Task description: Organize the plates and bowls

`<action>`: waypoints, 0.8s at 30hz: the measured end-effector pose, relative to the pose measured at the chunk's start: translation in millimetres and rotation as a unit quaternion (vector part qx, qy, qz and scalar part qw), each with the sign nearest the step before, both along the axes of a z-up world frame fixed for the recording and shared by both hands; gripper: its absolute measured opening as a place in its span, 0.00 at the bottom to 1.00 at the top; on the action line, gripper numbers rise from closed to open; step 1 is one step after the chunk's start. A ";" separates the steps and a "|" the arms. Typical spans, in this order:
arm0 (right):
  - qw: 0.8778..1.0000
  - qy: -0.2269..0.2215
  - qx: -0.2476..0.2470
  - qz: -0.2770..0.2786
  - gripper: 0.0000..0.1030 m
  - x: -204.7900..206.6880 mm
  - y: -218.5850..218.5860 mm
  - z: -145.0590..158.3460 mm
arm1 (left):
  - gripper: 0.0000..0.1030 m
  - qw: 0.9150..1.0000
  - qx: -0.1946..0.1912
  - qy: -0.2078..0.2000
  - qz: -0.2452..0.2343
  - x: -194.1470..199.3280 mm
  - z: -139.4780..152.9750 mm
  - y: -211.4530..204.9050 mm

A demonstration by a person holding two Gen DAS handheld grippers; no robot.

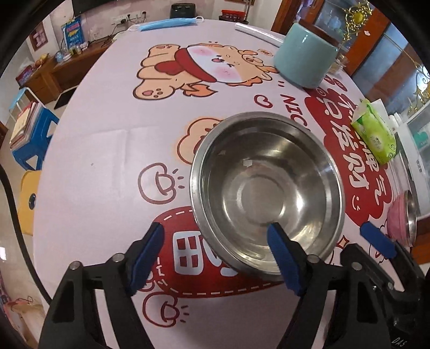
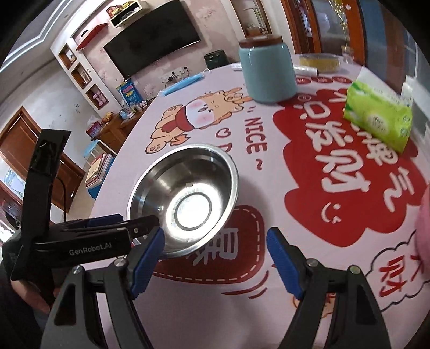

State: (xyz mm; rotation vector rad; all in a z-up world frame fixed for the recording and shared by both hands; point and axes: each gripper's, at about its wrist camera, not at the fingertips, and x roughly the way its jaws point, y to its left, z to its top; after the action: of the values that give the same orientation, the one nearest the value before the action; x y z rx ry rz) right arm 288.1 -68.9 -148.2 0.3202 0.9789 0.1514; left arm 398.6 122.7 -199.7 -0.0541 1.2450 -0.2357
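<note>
A steel bowl [image 1: 266, 193] sits upright and empty on the printed tablecloth; it also shows in the right wrist view [image 2: 185, 198]. My left gripper [image 1: 215, 257] is open at the bowl's near rim, its right finger over the inside and its left finger outside on the cloth. In the right wrist view the left gripper [image 2: 121, 228] reaches in from the left at the bowl's rim. My right gripper [image 2: 215, 260] is open and empty, just in front of the bowl. A pink bowl with a steel one in it [image 1: 403, 217] lies at the right edge.
A teal jar [image 1: 306, 56] stands at the back right, also seen in the right wrist view [image 2: 268, 72]. A green tissue pack [image 1: 373, 134] lies to the right, and a blue face mask [image 1: 166, 24] at the table's far edge. A blue stool [image 1: 32, 139] stands beyond the left edge.
</note>
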 end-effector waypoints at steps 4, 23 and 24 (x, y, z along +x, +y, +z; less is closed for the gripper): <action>1.000 0.007 0.015 -0.003 0.72 2.8 3.1 -10.6 | 0.64 1.000 -0.001 0.001 -0.005 3.5 -9.6 -1.0; 0.999 0.013 0.048 -0.016 0.28 4.1 4.7 -25.3 | 0.21 0.999 -0.043 0.014 -0.022 2.3 -23.6 -13.6; 0.999 0.015 0.047 -0.018 0.27 4.3 4.4 -26.2 | 0.20 0.999 -0.042 0.015 -0.025 1.0 -23.3 -13.6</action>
State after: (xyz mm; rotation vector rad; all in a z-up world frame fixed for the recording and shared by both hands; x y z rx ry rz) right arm 292.4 -64.5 -174.4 0.4270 0.9978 0.1605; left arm 399.6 109.0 -223.0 -0.0992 1.2662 -0.3320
